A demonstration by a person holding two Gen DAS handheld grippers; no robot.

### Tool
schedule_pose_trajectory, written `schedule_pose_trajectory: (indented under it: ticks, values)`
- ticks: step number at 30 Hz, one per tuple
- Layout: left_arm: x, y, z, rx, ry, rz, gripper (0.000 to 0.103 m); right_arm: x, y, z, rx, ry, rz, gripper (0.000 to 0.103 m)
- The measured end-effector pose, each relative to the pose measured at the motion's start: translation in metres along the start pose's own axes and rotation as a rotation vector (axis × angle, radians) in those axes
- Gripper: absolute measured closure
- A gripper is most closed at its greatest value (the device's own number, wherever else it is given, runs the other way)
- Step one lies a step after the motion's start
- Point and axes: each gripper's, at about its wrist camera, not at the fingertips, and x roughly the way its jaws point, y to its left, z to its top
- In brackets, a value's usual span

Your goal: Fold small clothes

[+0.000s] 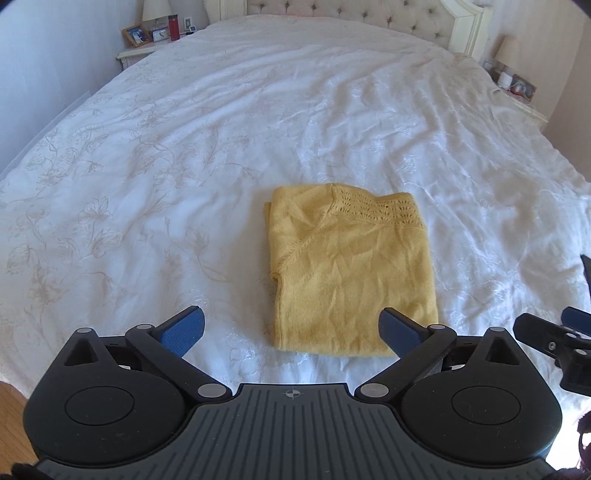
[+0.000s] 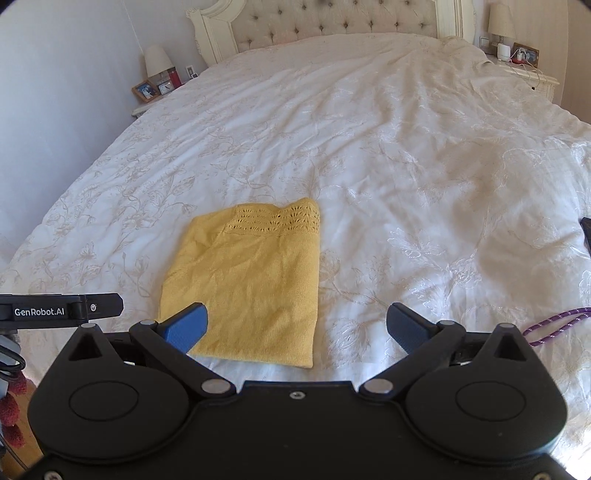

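Observation:
A yellow knitted garment (image 1: 351, 269) lies folded into a neat rectangle on the white bedspread (image 1: 184, 147), its lace-patterned edge on the far side. My left gripper (image 1: 291, 332) hovers above its near edge, open wide, nothing between its blue pads (image 1: 184, 330). In the right wrist view the same garment (image 2: 251, 284) sits left of centre. My right gripper (image 2: 297, 328) is open too, empty, raised over the garment's near right corner. The right gripper's body shows at the right edge of the left wrist view (image 1: 554, 339).
The bed has a tufted headboard (image 2: 332, 22). Nightstands with lamps, photo frames and small items stand on both sides (image 1: 147, 37) (image 2: 517, 51). A purple cord (image 2: 554, 326) lies on the bedspread at right. A dark object (image 2: 585, 236) sits at the right edge. Wooden floor (image 1: 11, 402) shows at lower left.

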Motion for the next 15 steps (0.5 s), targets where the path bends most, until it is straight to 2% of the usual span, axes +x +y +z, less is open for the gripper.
schedule_pose_trajectory:
  ticks: [3, 5, 10, 15]
  values:
    - [-0.017, -0.006, -0.004, 0.007, -0.034, 0.059, 0.001, -0.014, 0.004, -0.005, -0.014, -0.038, -0.007, 0.0]
    - [-0.025, -0.008, -0.006, 0.016, -0.052, 0.07, 0.001, -0.02, 0.007, -0.007, -0.031, -0.049, -0.003, 0.0]
    - [-0.042, -0.014, -0.014, 0.034, -0.075, 0.036, 0.001, -0.036, 0.013, -0.011, -0.057, -0.072, -0.017, 0.001]
    - [-0.048, -0.02, -0.025, 0.051, -0.071, 0.03, 0.001, -0.05, 0.013, -0.015, -0.025, -0.094, 0.025, 0.001]
